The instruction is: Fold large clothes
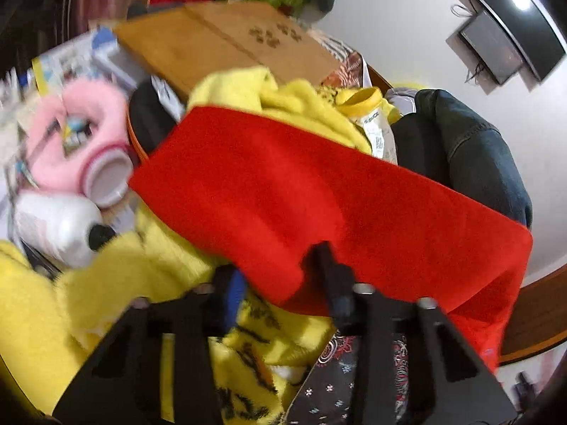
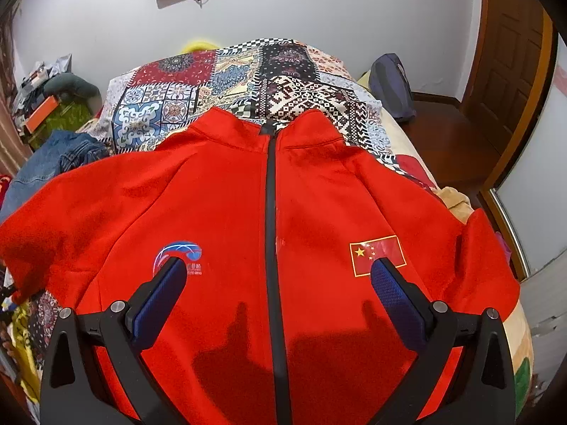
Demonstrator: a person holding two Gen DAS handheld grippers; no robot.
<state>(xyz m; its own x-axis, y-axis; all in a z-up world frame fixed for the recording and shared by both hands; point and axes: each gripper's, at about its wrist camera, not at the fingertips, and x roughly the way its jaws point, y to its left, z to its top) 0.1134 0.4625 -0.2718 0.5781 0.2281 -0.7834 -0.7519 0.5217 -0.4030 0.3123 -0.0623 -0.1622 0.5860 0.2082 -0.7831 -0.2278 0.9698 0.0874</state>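
A red zip-up jacket lies front up on the patterned bedspread, collar at the far side, with a black zipper down the middle, a blue logo and a flag patch on the chest. My right gripper is open just above the chest, fingers either side of the zipper, holding nothing. In the left wrist view my left gripper is shut on the red jacket's sleeve and holds it lifted over a yellow fleece garment.
A denim jacket lies at the bed's left edge; it also shows in the left wrist view. A cardboard box, a pink plush toy and clutter sit beyond the sleeve. A backpack and wooden door are at the right.
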